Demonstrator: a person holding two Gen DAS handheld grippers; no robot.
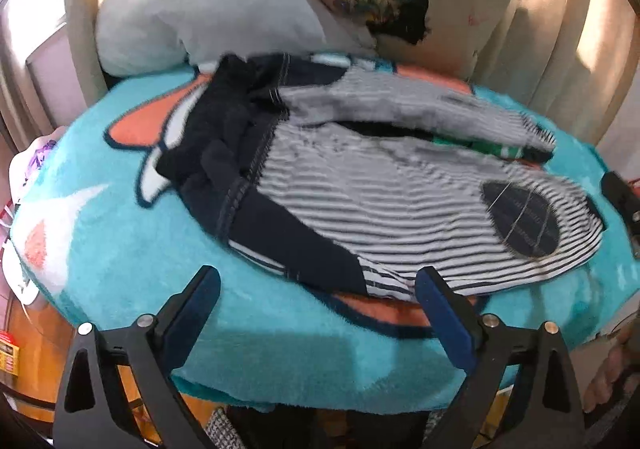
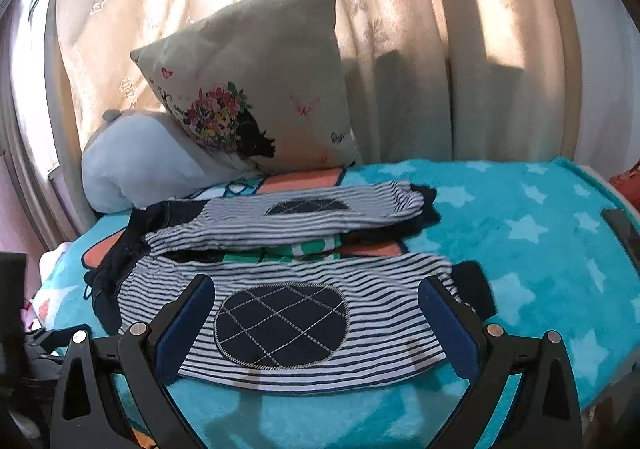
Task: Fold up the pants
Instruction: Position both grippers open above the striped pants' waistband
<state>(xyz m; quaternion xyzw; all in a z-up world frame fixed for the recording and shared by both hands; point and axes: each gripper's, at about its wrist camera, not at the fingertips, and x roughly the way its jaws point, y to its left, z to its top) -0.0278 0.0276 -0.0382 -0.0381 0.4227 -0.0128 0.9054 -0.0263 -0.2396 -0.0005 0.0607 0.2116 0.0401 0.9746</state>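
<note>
Left gripper (image 1: 318, 291): fingers spread wide, holding nothing, at the lower edge of its frame.
Right gripper (image 2: 316, 299): fingers spread wide, empty, framing a knee patch (image 2: 282, 325).
Pants (image 1: 400, 193): striped, flat on the turquoise blanket (image 2: 520, 233), frame centre.
Pillow (image 2: 256, 89): upper left, floral print.
Writing: none legible.

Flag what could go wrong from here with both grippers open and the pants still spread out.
1. The left gripper sits at the edge of the striped pants; its fingers could pinch the fluffy teal blanket along with the fabric.
2. The waistband is bunched, so a fold may come out crooked.
3. A green striped garment lies between the legs and could be dragged into the fold.
</note>
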